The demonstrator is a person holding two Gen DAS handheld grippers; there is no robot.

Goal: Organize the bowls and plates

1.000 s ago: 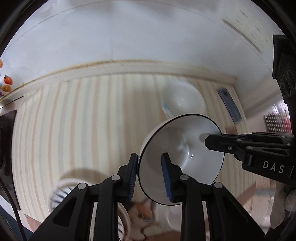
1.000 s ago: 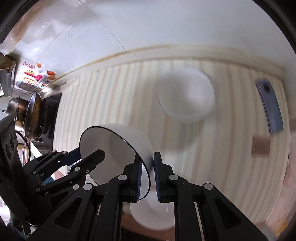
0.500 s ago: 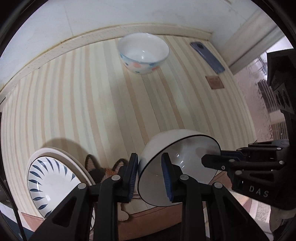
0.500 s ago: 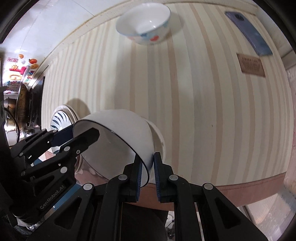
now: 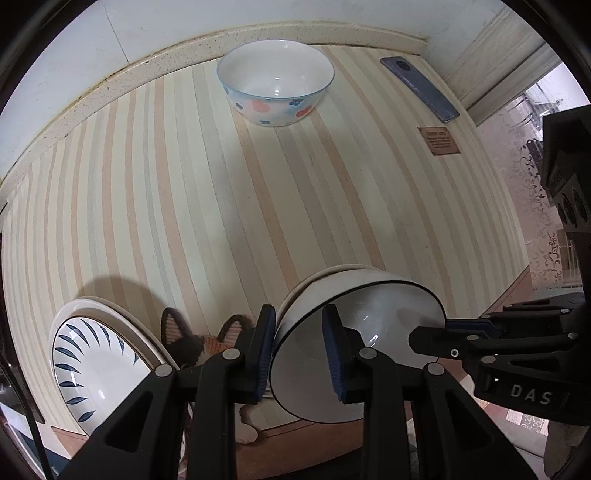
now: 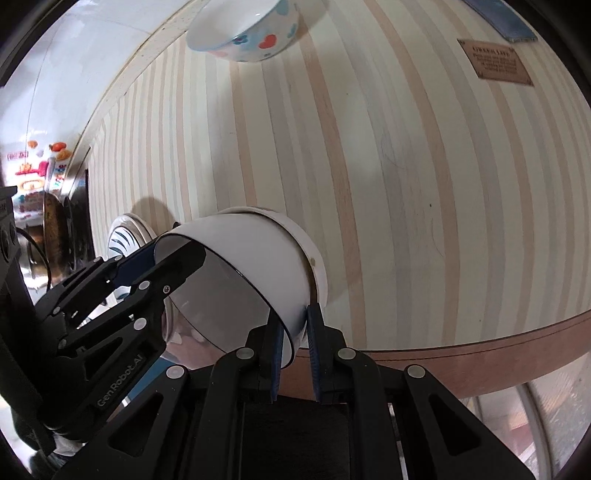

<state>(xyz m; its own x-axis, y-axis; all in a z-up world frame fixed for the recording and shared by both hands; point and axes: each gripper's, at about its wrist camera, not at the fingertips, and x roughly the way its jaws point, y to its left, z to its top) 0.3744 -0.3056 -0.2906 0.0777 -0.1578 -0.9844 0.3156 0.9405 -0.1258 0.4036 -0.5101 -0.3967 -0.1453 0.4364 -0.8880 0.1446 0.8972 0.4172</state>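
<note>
A white bowl with a thin black rim [image 5: 354, 354] [image 6: 255, 258] is tilted toward the cameras and held by both grippers on opposite sides of its rim. My left gripper [image 5: 299, 350] clamps its left edge; my right gripper [image 6: 295, 332] clamps the near edge. The bowl's base sits at a white plate [image 6: 319, 280] near the table's front edge. A flowered bowl [image 5: 275, 86] [image 6: 243, 31] stands upright at the back of the table. A white plate with blue leaf marks [image 5: 92, 365] [image 6: 123, 236] lies front left, stacked on another plate.
A cat-shaped mat [image 5: 199, 339] lies between the leaf plate and the held bowl. A blue phone [image 5: 419, 88] and a small brown card [image 5: 437, 140] [image 6: 495, 62] lie at the back right. The striped tabletop [image 5: 221, 206] ends in a brown front edge [image 6: 480, 362].
Both grippers carried the black-rimmed bowl down and toward the front edge of the table; the flowered bowl now appears farther back. Both grips stayed closed on the rim.
</note>
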